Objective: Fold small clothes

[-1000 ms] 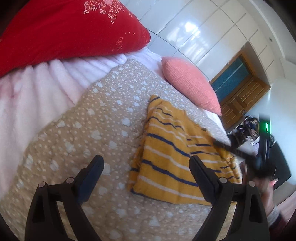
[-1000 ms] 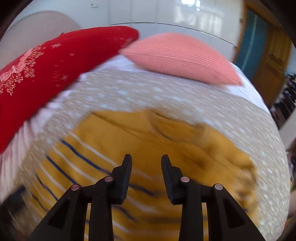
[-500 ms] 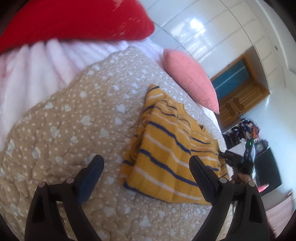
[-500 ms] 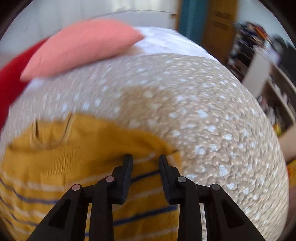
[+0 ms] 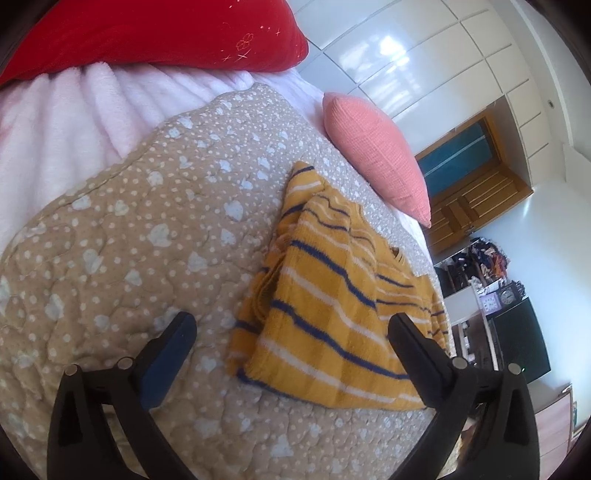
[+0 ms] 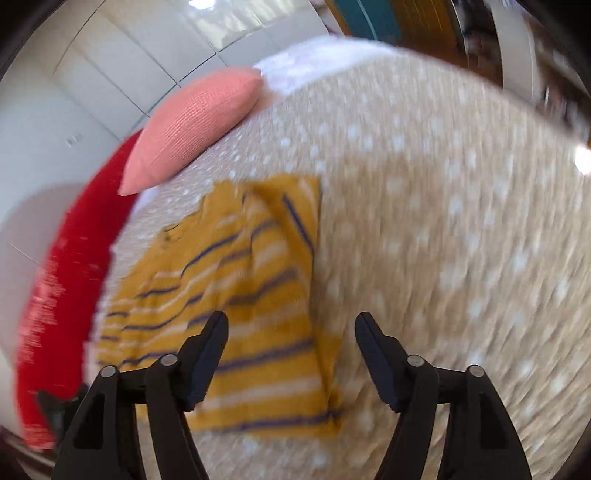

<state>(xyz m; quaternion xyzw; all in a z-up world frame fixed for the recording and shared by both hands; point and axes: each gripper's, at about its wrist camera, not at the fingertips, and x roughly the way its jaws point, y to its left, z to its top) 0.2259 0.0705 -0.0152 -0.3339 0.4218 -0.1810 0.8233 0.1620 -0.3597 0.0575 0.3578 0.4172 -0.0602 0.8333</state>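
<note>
Folded yellow striped sweater [image 5: 332,314] flat on dotted quilt [image 5: 147,240], left gripper [image 5: 291,332] jaws opening wide above its near edge, right gripper [image 6: 291,332] jaws opening, nothing clamped, sweater edge just ahead between them

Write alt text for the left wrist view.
A yellow striped sweater, partly folded, lies on a tan dotted quilt on a bed. The left gripper hovers over its near edge, jaws opening and holding nothing. Behind it lie a pink cushion and a red pillow.
</note>
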